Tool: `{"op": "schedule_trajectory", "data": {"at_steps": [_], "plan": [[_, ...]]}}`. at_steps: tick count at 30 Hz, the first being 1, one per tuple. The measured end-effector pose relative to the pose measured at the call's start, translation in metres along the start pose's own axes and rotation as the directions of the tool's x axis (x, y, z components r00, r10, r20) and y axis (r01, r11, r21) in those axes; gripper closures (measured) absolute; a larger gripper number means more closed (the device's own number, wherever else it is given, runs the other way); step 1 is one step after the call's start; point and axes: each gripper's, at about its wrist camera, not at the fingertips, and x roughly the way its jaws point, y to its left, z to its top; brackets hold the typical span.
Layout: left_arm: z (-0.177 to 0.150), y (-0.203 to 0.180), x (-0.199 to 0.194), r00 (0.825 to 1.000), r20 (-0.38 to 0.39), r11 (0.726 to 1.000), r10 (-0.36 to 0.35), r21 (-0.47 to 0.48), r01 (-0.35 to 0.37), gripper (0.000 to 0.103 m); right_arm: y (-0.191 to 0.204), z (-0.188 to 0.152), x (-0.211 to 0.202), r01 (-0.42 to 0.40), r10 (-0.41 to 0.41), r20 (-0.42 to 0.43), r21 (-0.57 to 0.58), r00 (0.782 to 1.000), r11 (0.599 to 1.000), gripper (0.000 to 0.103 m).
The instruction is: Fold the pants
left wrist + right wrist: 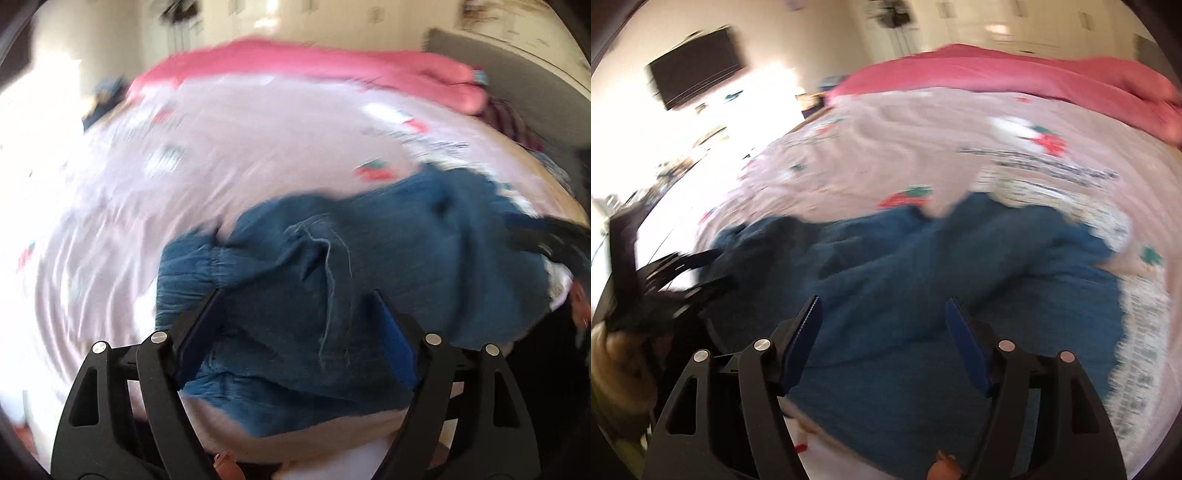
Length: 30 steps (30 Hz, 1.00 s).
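Blue denim pants (pixel 369 240) lie crumpled on a pale pink bed sheet (pixel 240 147), with the elastic waistband at the left in the left wrist view. My left gripper (pixel 297 295) hangs open just over the waist part, and the cloth shows between its fingers without being pinched. In the right wrist view the pants (pixel 923 258) spread in a rumpled heap. My right gripper (pixel 883 301) stands open above them, nothing held. The left gripper (pixel 698 269) appears blurred at the left edge of that view, by the pants' left end.
A bright pink blanket (pixel 1034 74) is bunched along the far side of the bed. A dark screen (pixel 698 66) hangs on the wall at the left. A grey padded surface (pixel 498 62) and a striped cloth (pixel 506 118) are at the far right. Both views are motion-blurred.
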Motion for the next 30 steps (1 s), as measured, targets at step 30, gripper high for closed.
{"op": "schedule_trajectory", "data": {"at_steps": [30], "plan": [[0.047, -0.100, -0.004, 0.957, 0.018, 0.940, -0.289, 0.195, 0.280, 0.010, -0.076, 0.027, -0.056, 0.278, -0.293, 0.081, 0.163, 0.953, 0.947, 0.013]]}}
